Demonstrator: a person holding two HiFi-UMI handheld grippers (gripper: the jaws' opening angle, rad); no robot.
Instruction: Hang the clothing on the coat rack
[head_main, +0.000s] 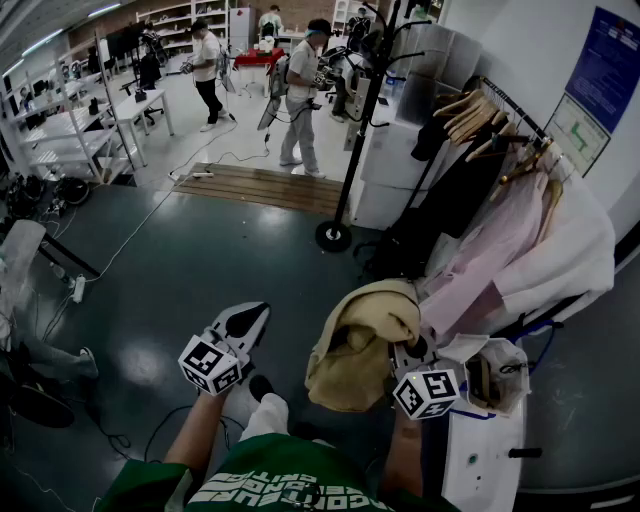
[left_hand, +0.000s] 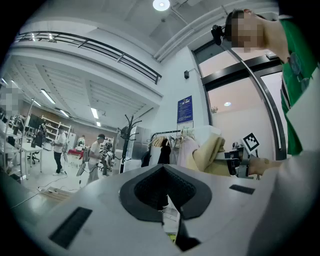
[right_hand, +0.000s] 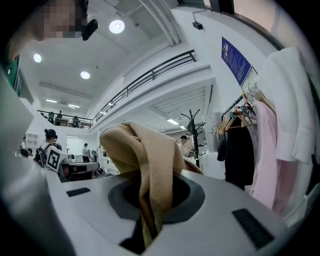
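A tan garment (head_main: 360, 345) hangs bunched from my right gripper (head_main: 408, 352), whose jaws are shut on a fold of it. In the right gripper view the cloth (right_hand: 145, 150) rises out of the pinch (right_hand: 152, 200) and droops over to the left. My left gripper (head_main: 252, 314) is held to the left of the garment, jaws shut with nothing in them (left_hand: 163, 171). The black coat rack (head_main: 362, 120) stands ahead on a round base (head_main: 333, 236), well beyond both grippers. It also shows in the right gripper view (right_hand: 196, 131) and the left gripper view (left_hand: 127, 145).
A clothes rail (head_main: 500, 105) at the right carries wooden hangers with black, pink and white garments (head_main: 500, 235). White cabinets (head_main: 395, 150) stand behind the rack. A wooden platform (head_main: 260, 187) lies on the floor ahead, with people (head_main: 300, 95) beyond. Cables trail at the left.
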